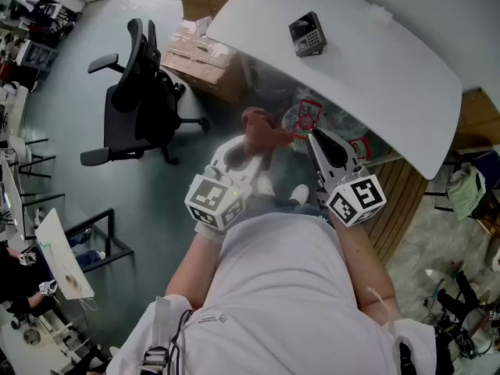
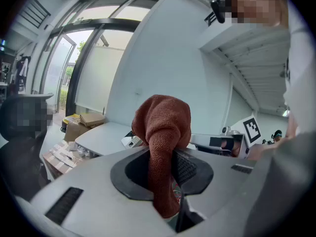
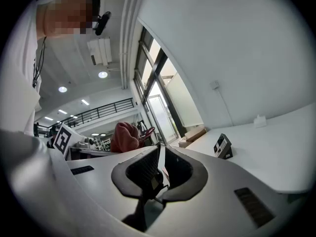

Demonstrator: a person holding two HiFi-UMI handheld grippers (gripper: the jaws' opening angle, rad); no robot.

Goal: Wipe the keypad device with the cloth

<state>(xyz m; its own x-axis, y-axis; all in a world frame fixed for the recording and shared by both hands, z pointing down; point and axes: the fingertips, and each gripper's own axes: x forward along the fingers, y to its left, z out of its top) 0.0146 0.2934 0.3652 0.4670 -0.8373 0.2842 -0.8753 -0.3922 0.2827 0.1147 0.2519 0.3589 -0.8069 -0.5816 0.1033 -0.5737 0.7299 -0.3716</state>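
Note:
The keypad device (image 1: 307,34) is a small dark wedge with a grey key panel, standing on the white table (image 1: 367,69) far ahead of both grippers. It also shows small in the right gripper view (image 3: 222,146) and partly behind the cloth in the left gripper view (image 2: 132,140). My left gripper (image 1: 254,153) is shut on a rust-brown cloth (image 2: 163,142), which bunches above the jaws and hangs down between them. The cloth (image 1: 260,131) is held in the air below the table's near edge. My right gripper (image 1: 314,143) is shut with nothing in it, beside the left one.
A black office chair (image 1: 137,100) stands on the floor to the left. Cardboard boxes (image 1: 205,49) lie near the table's left end. Clutter with a red and white object (image 1: 305,119) sits under the table edge. A small white object (image 3: 258,121) stands on the table to the right.

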